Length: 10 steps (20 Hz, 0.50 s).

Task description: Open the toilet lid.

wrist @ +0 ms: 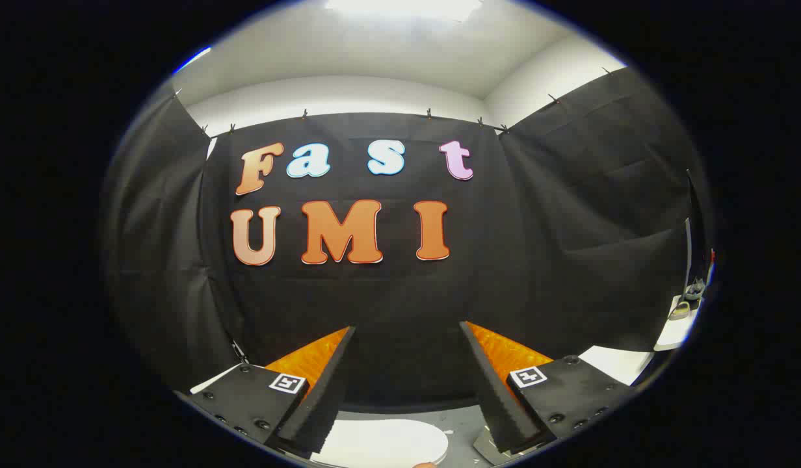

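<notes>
Black cloth is hung as the booth wall [400, 305] across the centre of the frame, with a white ceiling [387, 45] seen at the top. At the bottom centre, a white rounded surface is seen on a grey floor [462, 429]; it is judged to be the toilet lid [381, 442], lying flat and not yet raised. A small shelf or ledge with unclear objects [686, 302] is seen at the right edge.

The gripper [407, 331] is held level and aimed at the wall, so the lid is seen low, below and between the two fingers rather than ahead of the tips. The jaws are spread wide apart and nothing is gripped between them; no finger is in contact with the lid.

The wide spread is judged to suit an approach, since room is left for the lid's edge to be taken between the fingers or hooked from beneath. The task is judged to be at its outset. A downward tilt and descent toward the lid's front rim is judged to be required next.
</notes>
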Each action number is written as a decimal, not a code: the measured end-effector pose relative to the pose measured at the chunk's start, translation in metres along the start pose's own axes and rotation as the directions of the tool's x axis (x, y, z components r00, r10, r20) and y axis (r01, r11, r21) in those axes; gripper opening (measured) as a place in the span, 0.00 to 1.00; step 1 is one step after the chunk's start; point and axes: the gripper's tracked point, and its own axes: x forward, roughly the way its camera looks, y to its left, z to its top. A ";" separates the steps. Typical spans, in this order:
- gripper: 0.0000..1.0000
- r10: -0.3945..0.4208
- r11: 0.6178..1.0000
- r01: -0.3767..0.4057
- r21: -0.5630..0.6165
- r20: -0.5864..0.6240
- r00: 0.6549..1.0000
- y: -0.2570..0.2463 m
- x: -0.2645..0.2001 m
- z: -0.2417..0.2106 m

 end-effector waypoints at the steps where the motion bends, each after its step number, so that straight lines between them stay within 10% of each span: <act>1: 0.98 -0.002 1.000 0.002 -0.002 -0.003 1.000 -0.001 -0.001 -0.003; 10: 0.98 0.006 1.000 -0.006 0.015 -0.033 0.999 0.004 -0.003 -0.018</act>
